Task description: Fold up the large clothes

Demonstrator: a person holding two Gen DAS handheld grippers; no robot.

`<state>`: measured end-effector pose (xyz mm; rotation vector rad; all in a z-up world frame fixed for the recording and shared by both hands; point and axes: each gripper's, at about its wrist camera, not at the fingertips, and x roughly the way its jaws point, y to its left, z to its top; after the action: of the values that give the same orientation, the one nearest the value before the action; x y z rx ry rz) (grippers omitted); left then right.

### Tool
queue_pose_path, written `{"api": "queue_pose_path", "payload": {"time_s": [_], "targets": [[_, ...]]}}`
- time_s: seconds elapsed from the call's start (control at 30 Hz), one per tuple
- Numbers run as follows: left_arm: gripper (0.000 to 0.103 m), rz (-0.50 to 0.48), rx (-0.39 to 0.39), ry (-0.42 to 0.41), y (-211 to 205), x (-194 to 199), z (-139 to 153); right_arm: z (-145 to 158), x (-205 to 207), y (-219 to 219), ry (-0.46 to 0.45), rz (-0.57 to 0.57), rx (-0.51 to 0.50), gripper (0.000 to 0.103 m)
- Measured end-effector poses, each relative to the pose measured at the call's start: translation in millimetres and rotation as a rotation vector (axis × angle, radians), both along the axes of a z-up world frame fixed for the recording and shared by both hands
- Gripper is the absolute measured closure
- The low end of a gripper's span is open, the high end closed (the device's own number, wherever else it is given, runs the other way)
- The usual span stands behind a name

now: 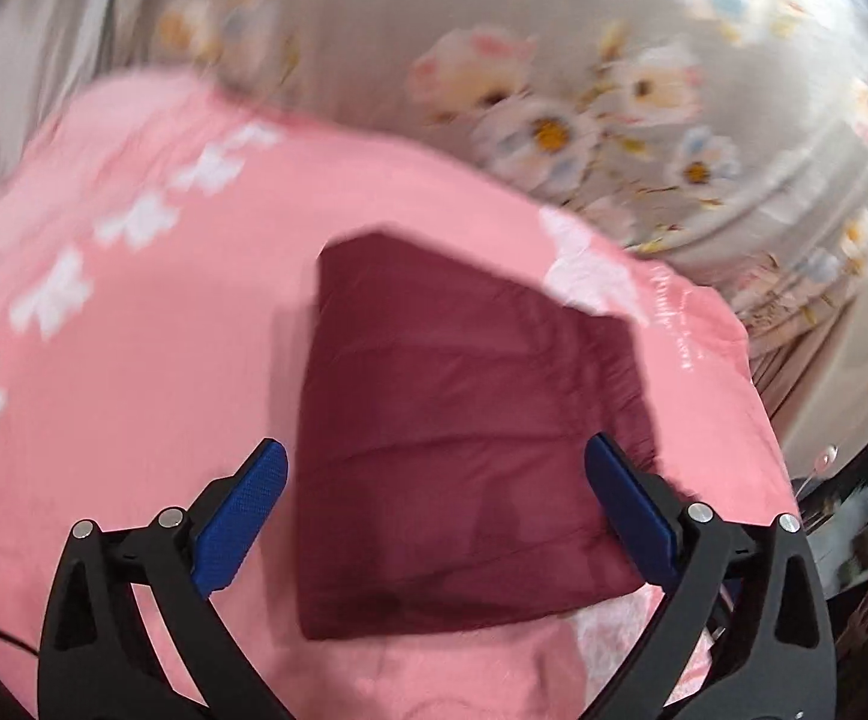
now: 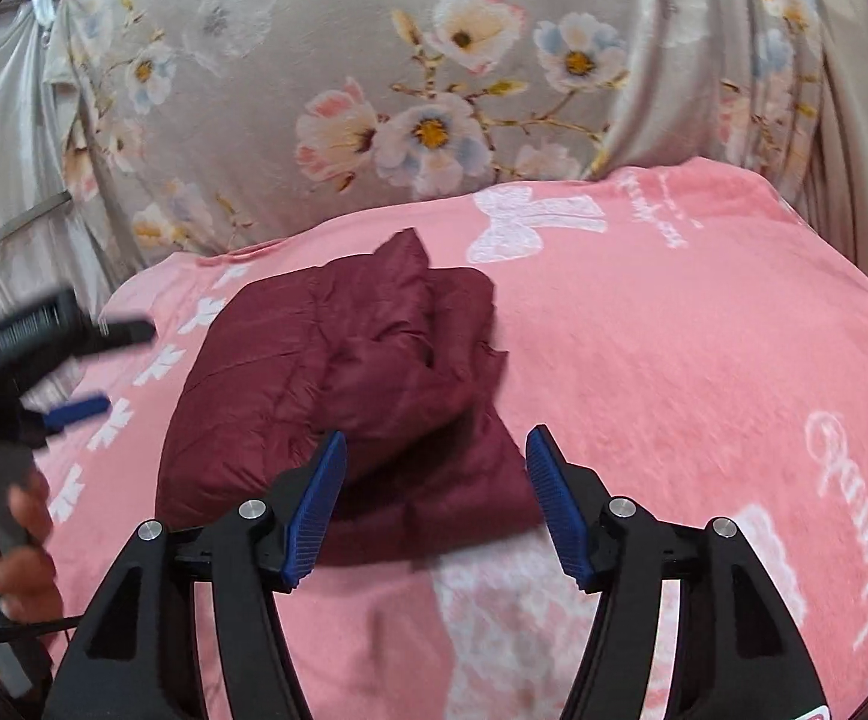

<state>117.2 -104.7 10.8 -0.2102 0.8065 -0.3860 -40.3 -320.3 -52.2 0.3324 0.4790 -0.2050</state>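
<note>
Right now: two grippers hang over a folded garment on a bed.
Landmark: the maroon padded jacket [image 2: 338, 396], folded into a compact bundle; everything below is placed against it.
Jacket, position: it lies on the pink blanket [image 2: 673, 360], toward that blanket's left half as the right wrist view shows it.
Jacket, shape: from the right wrist view its top layer is bunched and creased, with a peak of fabric at the far end; from the left wrist view it reads as a flatter quilted slab [image 1: 463, 450] with straight edges.
Pink blanket: printed with white bows and script lettering, it spreads under the jacket on every side [image 1: 134, 360].
Floral sheet: grey with pale flowers [image 2: 374, 90], it lies beyond the jacket's far end, past the pink blanket's edge [image 1: 553, 120].
Left gripper [image 1: 434, 498]: jaws spread wide, blue pads either side of the jacket's near end, nothing between them held; the picture is blurred.
Right gripper [image 2: 434, 498]: jaws likewise wide apart, empty, above the jacket's near edge.
Left gripper, seen from the right: a dark blurred frame [image 2: 26, 348] left of the jacket.
Hand [image 2: 26, 546]: wrapped round that gripper's handle, left of the jacket.
Containers: none can be made out.
</note>
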Motion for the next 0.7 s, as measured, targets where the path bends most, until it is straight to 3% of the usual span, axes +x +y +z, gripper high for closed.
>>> {"api": "queue_pose_path", "payload": {"time_s": [0.1,0.27,0.3,0.33,0.37,0.53,0.7], "targets": [[0.009,0.004,-0.047,0.124,17,8,-35,7,21,10,-0.003,0.034,-0.015,0.042],[0.009,0.016,-0.099,0.206,28,11,-61,12,52,20,0.012,0.054,-0.026,0.043],[0.009,0.015,-0.097,0.210,27,12,-63,10,60,20,0.032,0.055,-0.034,0.049],[0.009,0.014,-0.090,0.209,27,11,-64,8,65,18,0.048,0.050,-0.042,0.070],[0.009,0.013,-0.082,0.204,24,11,-64,5,69,16,0.069,0.034,-0.048,0.084],[0.008,-0.014,-0.016,0.165,10,9,-65,-22,57,-16,0.118,-0.041,0.051,0.090],[0.008,-0.060,0.003,0.183,-8,12,-72,-71,53,-22,0.232,-0.064,0.052,0.091]]}}
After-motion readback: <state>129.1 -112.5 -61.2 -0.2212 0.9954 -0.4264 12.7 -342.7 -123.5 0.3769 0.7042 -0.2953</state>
